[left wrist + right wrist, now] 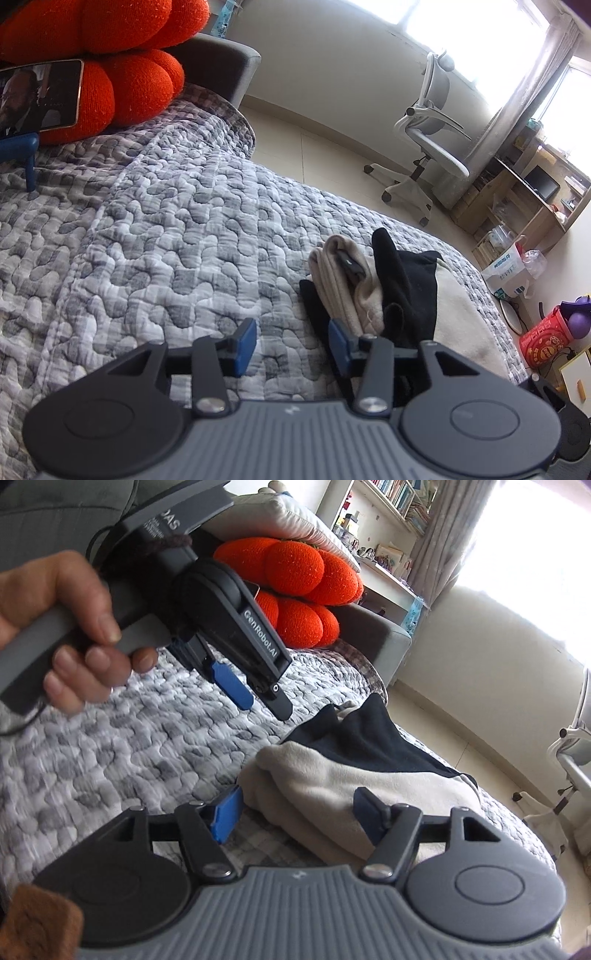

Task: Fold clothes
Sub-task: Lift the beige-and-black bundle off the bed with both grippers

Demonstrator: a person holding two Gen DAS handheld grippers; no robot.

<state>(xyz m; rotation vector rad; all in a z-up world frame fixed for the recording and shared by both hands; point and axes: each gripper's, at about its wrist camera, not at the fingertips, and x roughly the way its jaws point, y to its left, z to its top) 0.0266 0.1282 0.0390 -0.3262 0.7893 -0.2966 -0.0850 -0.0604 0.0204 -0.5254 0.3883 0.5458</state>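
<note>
A beige and black garment lies folded in a bundle on the quilted bed (166,229). In the left wrist view the bundle (354,284) sits just right of my left gripper (293,345), which is open and empty above the quilt. In the right wrist view my right gripper (295,818) is open with its jaws on either side of the beige fold (314,786); the black part (362,734) lies behind. The left gripper (255,698) also shows there, held by a hand above the quilt, left of the garment.
An orange knotted cushion (122,74) and a phone on a blue stand (37,96) sit at the bed's head. An office chair (424,140), shelves and boxes stand on the floor past the bed's edge (480,288).
</note>
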